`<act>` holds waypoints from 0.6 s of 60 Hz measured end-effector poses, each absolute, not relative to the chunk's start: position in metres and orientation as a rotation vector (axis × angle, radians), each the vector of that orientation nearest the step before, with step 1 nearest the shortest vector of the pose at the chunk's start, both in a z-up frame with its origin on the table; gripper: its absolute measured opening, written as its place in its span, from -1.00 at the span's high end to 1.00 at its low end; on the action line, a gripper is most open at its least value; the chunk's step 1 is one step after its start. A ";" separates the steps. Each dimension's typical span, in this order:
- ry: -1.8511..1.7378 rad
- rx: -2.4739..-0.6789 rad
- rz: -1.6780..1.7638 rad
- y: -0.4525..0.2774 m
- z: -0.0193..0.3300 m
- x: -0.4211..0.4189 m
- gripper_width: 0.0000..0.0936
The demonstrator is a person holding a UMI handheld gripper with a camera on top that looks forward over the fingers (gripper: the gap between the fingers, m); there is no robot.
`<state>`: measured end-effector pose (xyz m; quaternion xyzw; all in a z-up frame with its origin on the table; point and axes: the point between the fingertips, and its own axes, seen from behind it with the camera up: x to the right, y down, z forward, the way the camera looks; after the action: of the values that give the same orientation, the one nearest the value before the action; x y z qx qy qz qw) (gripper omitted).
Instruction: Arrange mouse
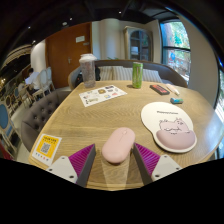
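Wooden worktop (95, 120), lower centre of frame: pink mouse (117, 145) sits between my claw (115, 160) fingers, which stand wide, gaps either side. Mouse pad (170, 128) lies lower right, probably the mouse's destination.
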<state>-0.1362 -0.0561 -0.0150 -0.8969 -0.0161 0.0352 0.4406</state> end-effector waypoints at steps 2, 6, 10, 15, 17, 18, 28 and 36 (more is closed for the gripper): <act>-0.049 -2.218 0.093 -0.049 -0.015 -0.137 -0.66; -0.104 -2.200 0.090 -0.038 -0.015 -0.141 -0.60; -0.122 -2.185 0.109 -0.027 -0.015 -0.146 -0.54; -0.135 -2.180 0.120 -0.016 -0.015 -0.147 -0.40; -0.129 -2.181 0.119 -0.013 -0.015 -0.146 -0.27; -0.123 -2.182 0.114 -0.011 -0.015 -0.144 -0.17; -0.094 -2.246 0.112 -0.012 -0.017 -0.140 0.04; -0.104 -2.299 0.271 -0.013 0.002 -0.151 0.09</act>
<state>-0.1507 -0.0127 0.0017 -0.9091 -0.0413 0.1070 0.4005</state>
